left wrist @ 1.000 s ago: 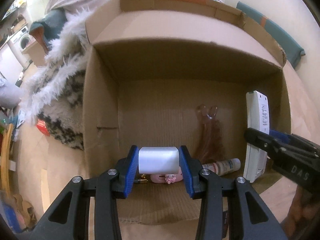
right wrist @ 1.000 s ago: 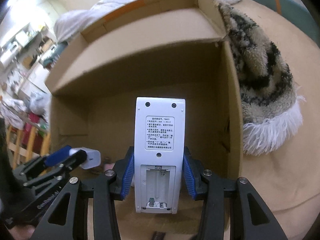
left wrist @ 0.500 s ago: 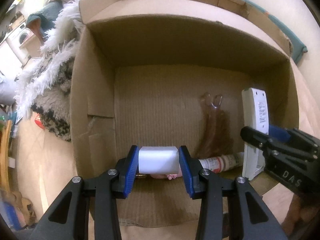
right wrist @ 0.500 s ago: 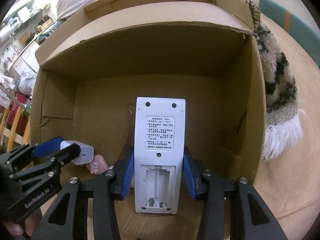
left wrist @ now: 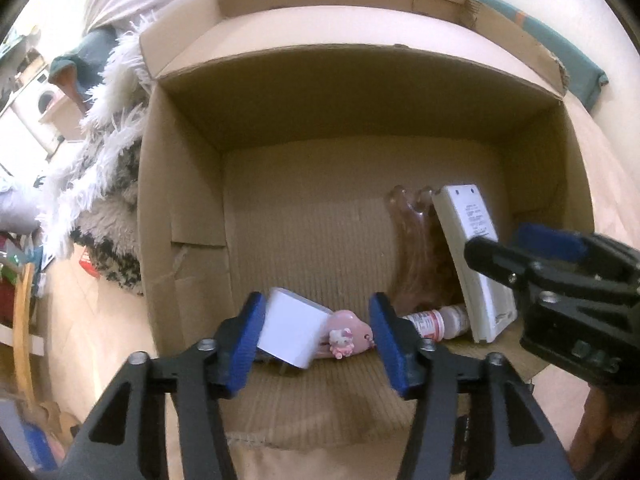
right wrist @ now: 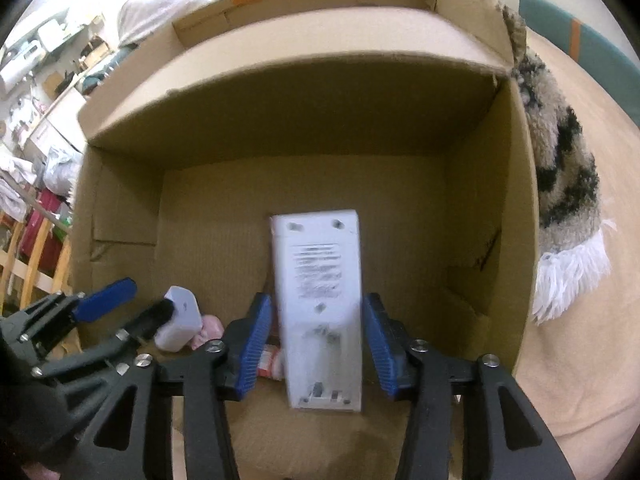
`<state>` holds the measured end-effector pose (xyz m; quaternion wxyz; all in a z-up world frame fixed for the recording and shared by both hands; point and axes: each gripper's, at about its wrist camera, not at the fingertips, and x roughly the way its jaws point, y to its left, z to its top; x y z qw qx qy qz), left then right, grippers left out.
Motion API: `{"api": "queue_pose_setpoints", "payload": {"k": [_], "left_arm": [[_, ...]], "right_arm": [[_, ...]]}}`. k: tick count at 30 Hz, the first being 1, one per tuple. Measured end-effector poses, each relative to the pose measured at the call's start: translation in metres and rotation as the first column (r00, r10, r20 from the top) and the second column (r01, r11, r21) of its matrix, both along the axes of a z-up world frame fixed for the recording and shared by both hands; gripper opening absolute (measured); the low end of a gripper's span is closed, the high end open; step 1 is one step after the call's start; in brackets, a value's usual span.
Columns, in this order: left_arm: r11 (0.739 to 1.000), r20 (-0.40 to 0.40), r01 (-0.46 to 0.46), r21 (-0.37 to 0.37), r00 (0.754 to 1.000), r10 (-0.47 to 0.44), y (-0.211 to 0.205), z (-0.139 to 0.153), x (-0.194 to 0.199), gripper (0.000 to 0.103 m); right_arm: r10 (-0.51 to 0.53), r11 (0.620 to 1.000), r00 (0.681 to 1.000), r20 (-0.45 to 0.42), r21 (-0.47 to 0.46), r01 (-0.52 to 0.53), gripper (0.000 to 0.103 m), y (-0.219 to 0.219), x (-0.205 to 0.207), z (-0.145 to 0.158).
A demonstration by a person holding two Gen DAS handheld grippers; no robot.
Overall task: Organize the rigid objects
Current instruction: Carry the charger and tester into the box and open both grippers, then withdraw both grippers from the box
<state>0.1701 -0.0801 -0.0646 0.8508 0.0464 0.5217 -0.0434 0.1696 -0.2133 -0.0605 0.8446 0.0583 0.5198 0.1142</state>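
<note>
An open cardboard box (left wrist: 180, 200) (right wrist: 480, 208) lies below both grippers. My left gripper (left wrist: 316, 344) hangs over its near edge, its jaws opening. A white charger block (left wrist: 292, 332) (right wrist: 180, 318) sits tilted between them, clear of the right pad. My right gripper (right wrist: 318, 348) (left wrist: 560, 280) is also opening. The white remote (right wrist: 320, 300) (left wrist: 472, 256), back side up and blurred, stands between its pads with a gap on each side. On the box floor lie a pink cat-figure item (left wrist: 348, 334), a small bottle (left wrist: 432, 322) and a brown translucent piece (left wrist: 412, 248).
A shaggy black-and-white blanket (left wrist: 108, 184) (right wrist: 560, 160) presses against the box's outer side. The box rests on a beige sheet (right wrist: 580, 360). A teal cushion (left wrist: 560, 52) lies behind it. Wooden furniture (left wrist: 24, 340) and room clutter stand at the far side.
Both pairs of jaws have spread. The charger block has tipped and slipped out of the left pads. The remote has come free of the right pads and sits lower in the box.
</note>
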Motion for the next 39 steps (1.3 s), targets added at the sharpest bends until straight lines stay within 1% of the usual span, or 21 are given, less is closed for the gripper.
{"api": "queue_pose_setpoints", "payload": {"k": [1, 4, 9, 10, 20, 24, 27, 33, 39], "left_arm": [[1.000, 0.000, 0.000, 0.000, 1.000, 0.000, 0.000, 0.000, -0.001, 0.052], [1.000, -0.003, -0.003, 0.003, 1.000, 0.003, -0.002, 0.002, -0.002, 0.055], [1.000, 0.015, -0.014, -0.003, 1.000, 0.014, 0.000, 0.006, -0.004, 0.056], [1.000, 0.015, -0.015, -0.004, 1.000, 0.015, 0.006, 0.008, -0.002, 0.056], [1.000, 0.010, -0.028, -0.011, 1.000, 0.028, 0.018, 0.011, 0.000, 0.056], [1.000, 0.025, -0.023, -0.017, 0.999, 0.023, 0.019, 0.019, -0.004, 0.056], [1.000, 0.040, -0.022, -0.014, 0.999, 0.023, 0.021, 0.027, -0.008, 0.056], [0.999, 0.038, -0.037, -0.026, 0.999, 0.038, 0.029, 0.043, -0.015, 0.056], [0.995, 0.029, -0.068, -0.067, 0.997, 0.070, 0.039, 0.060, -0.033, 0.056]], "right_arm": [[0.001, 1.000, 1.000, 0.016, 0.018, -0.001, 0.071, 0.000, -0.001, 0.004], [0.003, 0.999, 1.000, 0.027, 0.049, -0.004, 0.079, 0.000, -0.001, 0.009], [0.007, 0.999, 1.000, 0.027, 0.053, -0.008, 0.080, 0.001, 0.000, 0.010], [0.007, 0.998, 1.000, 0.026, 0.054, -0.008, 0.080, 0.000, 0.000, 0.011], [0.001, 0.998, 0.999, 0.032, 0.057, -0.003, 0.080, -0.001, 0.000, 0.012], [-0.003, 0.998, 0.999, 0.034, 0.062, 0.001, 0.080, -0.002, -0.002, 0.014], [-0.015, 0.996, 0.999, 0.044, 0.084, 0.011, 0.080, -0.005, -0.004, 0.020], [-0.046, 0.993, 0.997, 0.067, 0.108, 0.038, 0.080, -0.018, -0.017, 0.035], [-0.042, 0.993, 0.996, 0.083, 0.110, 0.032, 0.080, -0.026, -0.040, 0.051]]}}
